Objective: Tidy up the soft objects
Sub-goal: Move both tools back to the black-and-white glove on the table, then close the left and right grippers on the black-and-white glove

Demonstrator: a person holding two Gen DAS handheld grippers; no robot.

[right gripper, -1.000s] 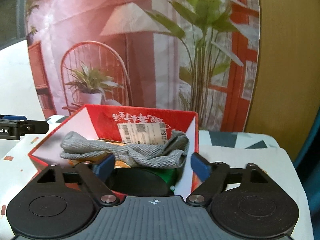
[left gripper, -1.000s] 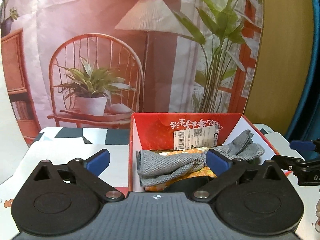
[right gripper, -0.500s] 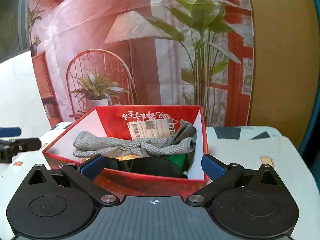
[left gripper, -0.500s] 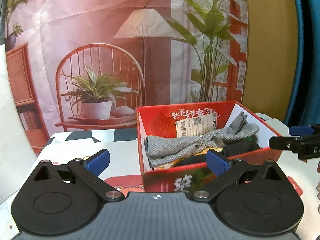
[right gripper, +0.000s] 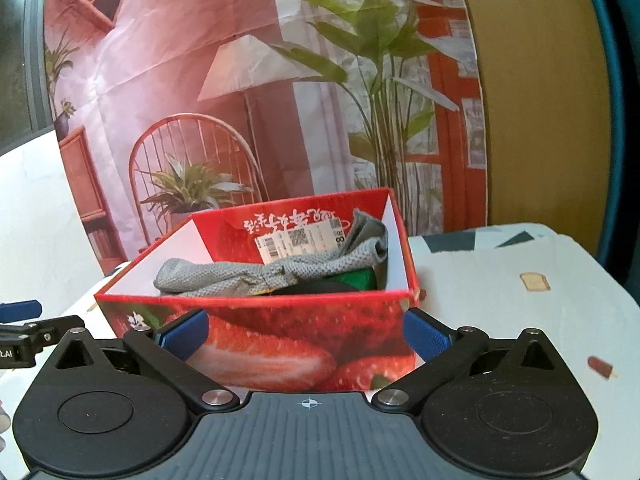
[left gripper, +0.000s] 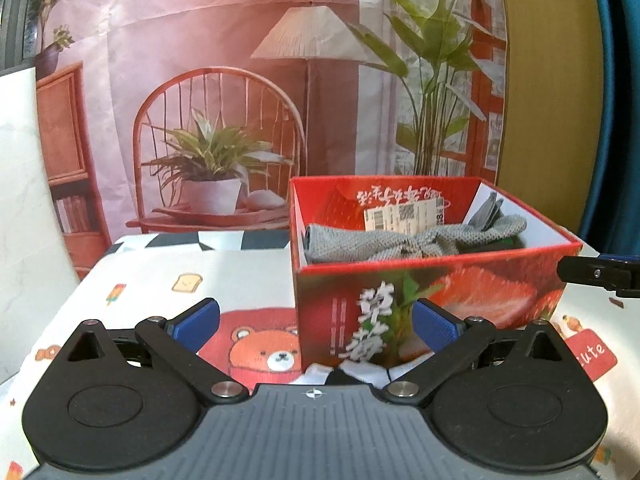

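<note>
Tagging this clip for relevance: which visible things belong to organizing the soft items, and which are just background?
Part of the job:
- grey knitted cloth, draped in the box
- red strawberry box
- green item and dark item under the cloth
- left gripper, right gripper, both open and empty

Just lying about:
- cartoon-print tablecloth
- printed room backdrop
</note>
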